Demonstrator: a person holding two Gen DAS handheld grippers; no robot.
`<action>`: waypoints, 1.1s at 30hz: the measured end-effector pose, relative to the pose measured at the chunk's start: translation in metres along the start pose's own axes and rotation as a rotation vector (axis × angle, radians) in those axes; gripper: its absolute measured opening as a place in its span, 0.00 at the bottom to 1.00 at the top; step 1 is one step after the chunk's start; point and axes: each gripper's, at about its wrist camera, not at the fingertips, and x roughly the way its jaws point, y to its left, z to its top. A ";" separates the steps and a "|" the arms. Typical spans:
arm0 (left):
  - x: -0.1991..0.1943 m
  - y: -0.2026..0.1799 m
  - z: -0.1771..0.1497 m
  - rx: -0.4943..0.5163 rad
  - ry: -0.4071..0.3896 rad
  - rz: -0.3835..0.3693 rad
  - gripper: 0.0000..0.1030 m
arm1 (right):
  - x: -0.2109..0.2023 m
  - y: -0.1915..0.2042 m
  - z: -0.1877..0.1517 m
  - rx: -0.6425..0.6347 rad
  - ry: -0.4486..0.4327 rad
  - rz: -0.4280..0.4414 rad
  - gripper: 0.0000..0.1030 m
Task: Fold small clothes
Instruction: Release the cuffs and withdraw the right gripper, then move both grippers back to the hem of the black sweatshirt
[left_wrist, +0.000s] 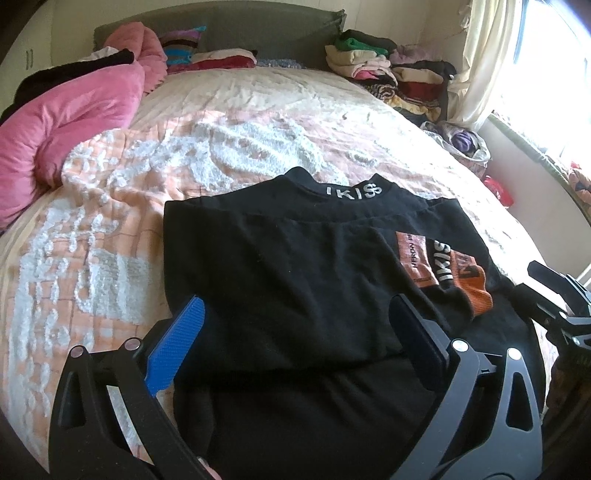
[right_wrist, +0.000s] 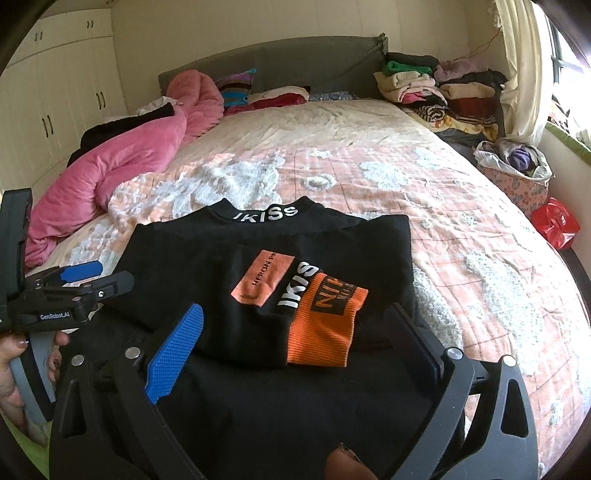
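- The left tool (left_wrist: 295, 332) hangs over the near edge of the bed with its jaws spread wide and nothing gripped; the black fabric lies below and between its blue pad (left_wrist: 177, 347) and its dark pad.
- The right tool (right_wrist: 299, 343) stands just as wide, with nothing pinched, above the same garment.
- In the right wrist view a hand (right_wrist: 14, 365) at the left border grips the handle of the left tool.
- The black top (right_wrist: 266, 273) lies folded flat on the bed near its front edge, collar turned towards the headboard, with white lettering on the collar and orange patches and an orange cuff on its upper layer.
- The bedspread (right_wrist: 369, 177) is peach-checked with raised white tufted patterns; further back it is plain cream.
- A pink quilt (right_wrist: 125, 155) is bunched along the bed's left edge, with dark cloth beside it.
- Stacks of folded clothes (right_wrist: 436, 88) fill the bed's far right corner, and more lie against the grey headboard (right_wrist: 314, 62).
- Off the right edge stand a patterned basket (right_wrist: 513, 173) of laundry and a red bag (right_wrist: 557, 221).
- Cream wardrobes (right_wrist: 62, 81) line the left wall; a pale curtain (right_wrist: 524, 66) hangs by a bright window on the right.
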 end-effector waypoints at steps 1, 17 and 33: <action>-0.002 0.000 -0.001 -0.003 -0.003 0.001 0.91 | -0.001 -0.001 0.000 0.002 -0.002 0.000 0.95; -0.039 0.006 -0.014 -0.028 -0.049 0.039 0.91 | -0.024 -0.002 -0.003 0.005 -0.028 0.023 0.95; -0.072 0.010 -0.037 -0.033 -0.054 0.075 0.91 | -0.055 -0.004 -0.015 -0.018 -0.043 0.035 0.95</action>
